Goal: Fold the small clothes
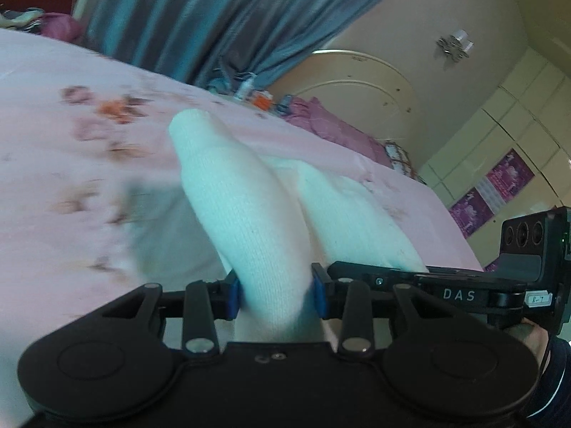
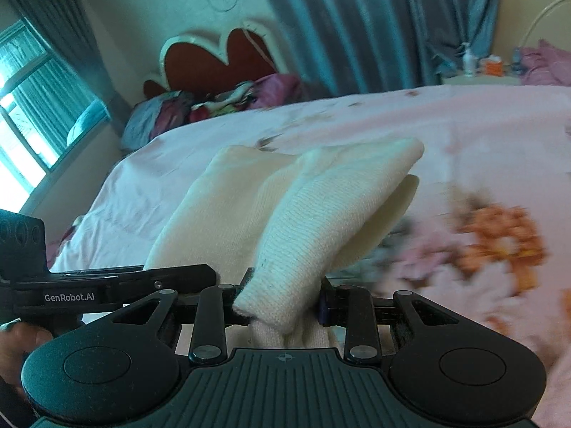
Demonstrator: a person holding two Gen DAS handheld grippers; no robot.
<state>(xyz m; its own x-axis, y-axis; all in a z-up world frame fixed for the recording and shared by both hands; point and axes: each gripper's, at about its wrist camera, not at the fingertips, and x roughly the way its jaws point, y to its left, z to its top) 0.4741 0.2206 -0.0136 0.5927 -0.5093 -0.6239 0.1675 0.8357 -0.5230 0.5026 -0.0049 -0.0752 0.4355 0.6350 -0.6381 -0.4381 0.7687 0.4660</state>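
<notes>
Both the left gripper (image 1: 276, 296) and right gripper (image 2: 282, 301) clamped a cream knit garment (image 2: 321, 207). It hung over a pink floral bedspread (image 2: 481, 135); grey-blue curtains (image 2: 357, 18) hung behind the bed.

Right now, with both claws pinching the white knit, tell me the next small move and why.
Probably carry both claws forward together and lay the held edge over the far part. The left claw and right claw are each shut on a raised fold of the cream-white knitted garment, lifted off the pink floral bedspread, while the rest lies flat ahead.
</notes>
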